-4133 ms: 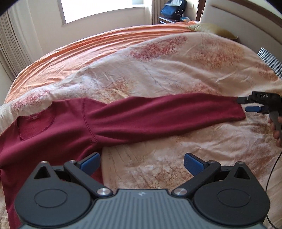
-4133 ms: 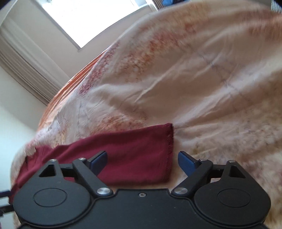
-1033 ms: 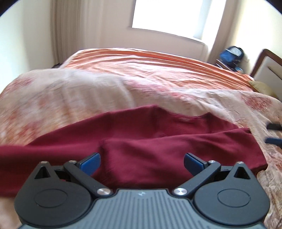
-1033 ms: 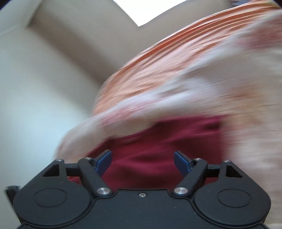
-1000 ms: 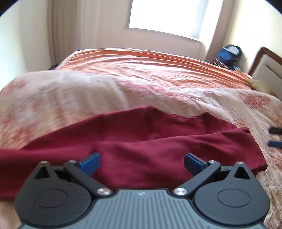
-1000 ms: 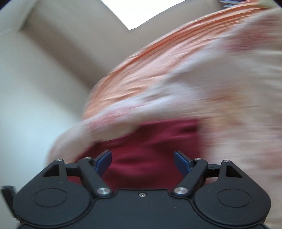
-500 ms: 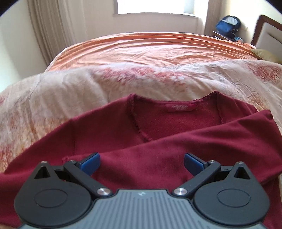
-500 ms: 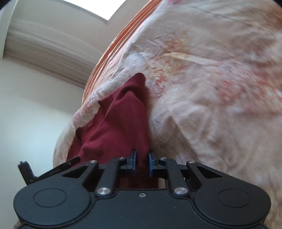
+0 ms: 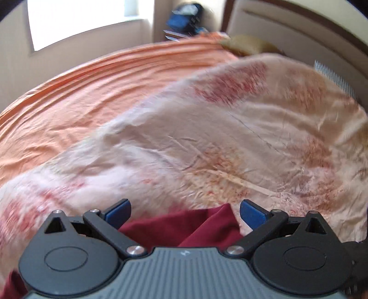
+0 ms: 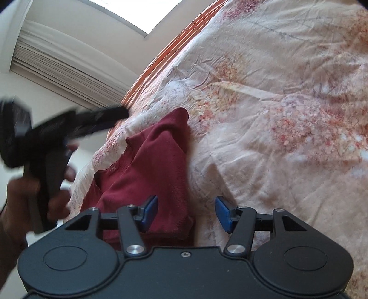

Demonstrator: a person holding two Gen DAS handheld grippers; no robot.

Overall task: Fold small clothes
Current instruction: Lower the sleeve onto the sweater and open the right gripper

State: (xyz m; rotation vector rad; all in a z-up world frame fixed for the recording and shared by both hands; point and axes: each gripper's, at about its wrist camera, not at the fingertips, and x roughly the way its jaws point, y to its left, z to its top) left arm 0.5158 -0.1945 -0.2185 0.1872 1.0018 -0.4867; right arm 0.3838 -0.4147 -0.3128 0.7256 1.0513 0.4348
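Bedroom light falls across a wide bed whose cream floral quilt (image 10: 264,128) carries the dark red sweater (image 10: 147,170). That sweater lies bunched on the quilt with its neckline showing, one fold rising to a peak towards the far side. At the garment's near edge, the right gripper (image 10: 186,214) hangs with its blue pads spread apart, holding nothing, one pad over the red cloth and the other over bare quilt. From the left wrist view, the left gripper (image 9: 185,212) also has its tongs spread wide and empty, just above a corner of the sweater (image 9: 184,226). Beyond the quilt stretches an orange sheet (image 9: 80,96), then a window (image 9: 76,20), a dark bag (image 9: 184,17) and a headboard (image 9: 299,30).
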